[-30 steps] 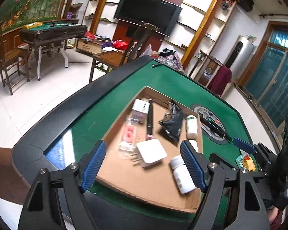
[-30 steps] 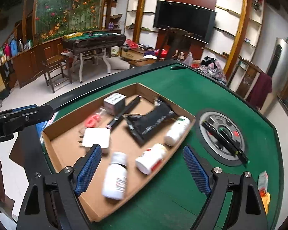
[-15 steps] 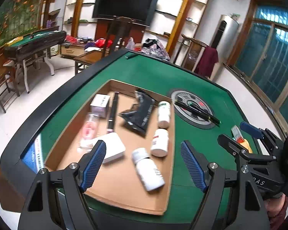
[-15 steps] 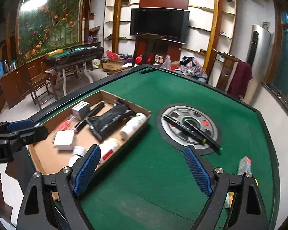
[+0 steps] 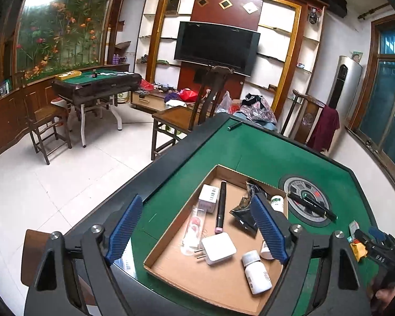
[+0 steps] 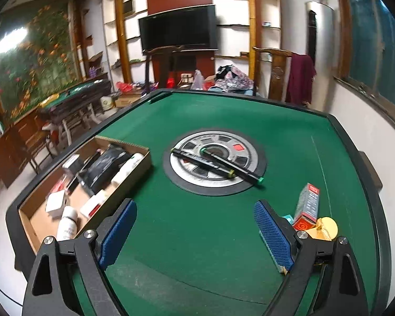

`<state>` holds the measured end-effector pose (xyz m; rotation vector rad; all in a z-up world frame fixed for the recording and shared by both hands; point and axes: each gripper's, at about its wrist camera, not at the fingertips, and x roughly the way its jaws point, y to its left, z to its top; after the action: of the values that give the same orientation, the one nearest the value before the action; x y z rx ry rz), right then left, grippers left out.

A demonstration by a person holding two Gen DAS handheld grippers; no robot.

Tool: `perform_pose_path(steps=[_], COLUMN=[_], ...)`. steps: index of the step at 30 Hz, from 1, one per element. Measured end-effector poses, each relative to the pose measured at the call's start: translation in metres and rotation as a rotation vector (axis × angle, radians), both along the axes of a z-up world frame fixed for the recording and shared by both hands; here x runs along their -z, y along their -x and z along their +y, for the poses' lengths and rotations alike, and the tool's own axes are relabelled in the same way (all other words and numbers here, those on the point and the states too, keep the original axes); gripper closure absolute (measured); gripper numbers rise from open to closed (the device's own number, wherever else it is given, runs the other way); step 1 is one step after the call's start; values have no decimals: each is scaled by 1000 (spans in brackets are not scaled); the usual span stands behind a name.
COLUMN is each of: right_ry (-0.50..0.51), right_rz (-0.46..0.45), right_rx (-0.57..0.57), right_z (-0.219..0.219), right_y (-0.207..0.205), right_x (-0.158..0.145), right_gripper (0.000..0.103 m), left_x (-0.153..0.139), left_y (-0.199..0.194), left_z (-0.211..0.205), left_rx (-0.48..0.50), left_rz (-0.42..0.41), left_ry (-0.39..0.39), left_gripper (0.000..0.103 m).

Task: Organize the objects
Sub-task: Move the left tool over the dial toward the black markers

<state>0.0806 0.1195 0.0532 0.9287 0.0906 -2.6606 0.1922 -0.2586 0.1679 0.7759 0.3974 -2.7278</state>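
Inside the cardboard tray [image 5: 171, 247] sit most objects: bottles, charger, black pouch. Beyond it on the worktop [image 6: 250, 115], two pens [image 6: 216, 162] and a red carton [image 6: 306, 205] remain. Both grippers' fingers are spread, empty.

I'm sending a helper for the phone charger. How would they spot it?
On the green table lies a shallow cardboard tray. Near its front, beside the white bottles, lies the charger: the only flat white square block, with two metal prongs sticking out.

no readable text, bottle [image 5: 257, 272] and box [image 6: 307, 207] print too small
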Motion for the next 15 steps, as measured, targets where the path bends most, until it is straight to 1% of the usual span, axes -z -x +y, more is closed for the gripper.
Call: perform_pose_path(steps=[3, 6, 8, 9, 12, 15], right_ry=[49, 83, 103, 103, 66, 73], right_rz=[8, 36, 58, 58, 21, 19], right_rx=[14, 11, 5, 0, -25, -43], right_z=[7, 5, 0, -3, -17, -26], right_y=[1, -5, -10, -10, -5, -9], right_x=[-6, -15, -20, -20, -13, -13], right_gripper=[9, 9, 6, 4, 4, 4], left_x=[3, 8, 15, 17, 25, 31], left_y=[1, 4, 11, 11, 14, 14], left_z=[-1, 0, 6, 6, 5, 2], left_rx=[25, 60, 76, 84, 99, 97], left_rz=[-21, -41, -49, -55, -66, -75], left_ry=[-6, -22, -30, -36, -49, -59], left_gripper=[18, 18, 18, 18, 18, 18])
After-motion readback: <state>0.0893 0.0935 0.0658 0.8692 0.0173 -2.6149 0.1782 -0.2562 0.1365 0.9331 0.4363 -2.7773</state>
